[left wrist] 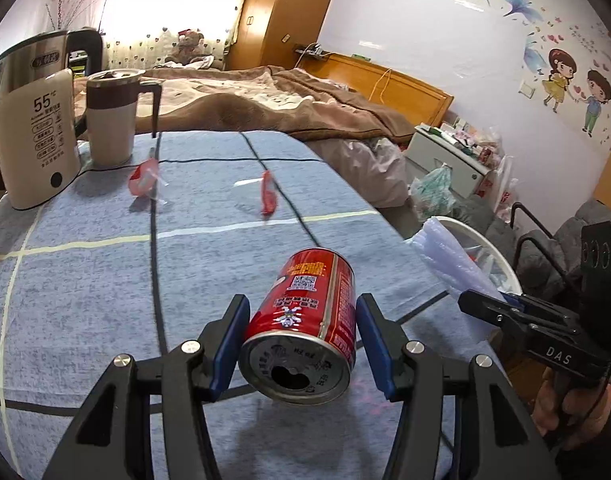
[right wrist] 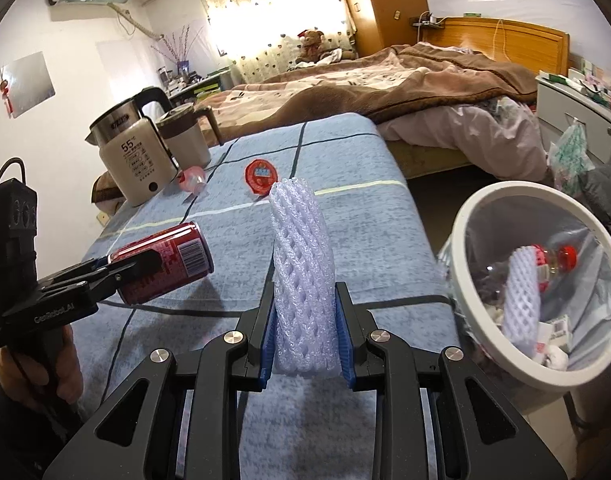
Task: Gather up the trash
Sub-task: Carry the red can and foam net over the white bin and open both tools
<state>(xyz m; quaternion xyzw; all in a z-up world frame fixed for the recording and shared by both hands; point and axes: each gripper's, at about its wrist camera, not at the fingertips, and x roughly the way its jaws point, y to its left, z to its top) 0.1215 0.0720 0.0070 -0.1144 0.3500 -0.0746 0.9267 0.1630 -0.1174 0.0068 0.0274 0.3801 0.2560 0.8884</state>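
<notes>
A red drink can (left wrist: pixel 301 320) lies on its side between my left gripper's (left wrist: pixel 303 300) blue pads, its open end towards the camera, lifted clear of the blue checked tablecloth (left wrist: pixel 85 280). The right wrist view shows the same can (right wrist: pixel 173 256) held in the left gripper (right wrist: pixel 137 266). My right gripper (right wrist: pixel 305 286) is shut on a white foam net sleeve (right wrist: pixel 301 248) that stands upright. To its right is a white trash bin (right wrist: pixel 465 216) with a liner, holding another foam net and a bottle. A red lid (right wrist: pixel 259 174) and a pink plastic cup (right wrist: pixel 193 178) lie further back.
A cream kettle (left wrist: pixel 33 136) and a lidded mug (left wrist: pixel 111 120) stand at the table's far left corner. A bed with a brown blanket (left wrist: pixel 265 100) lies behind the table. A white nightstand (left wrist: pixel 445 156) and plastic bags are on the right. A hand (left wrist: pixel 565 404) holds the right gripper.
</notes>
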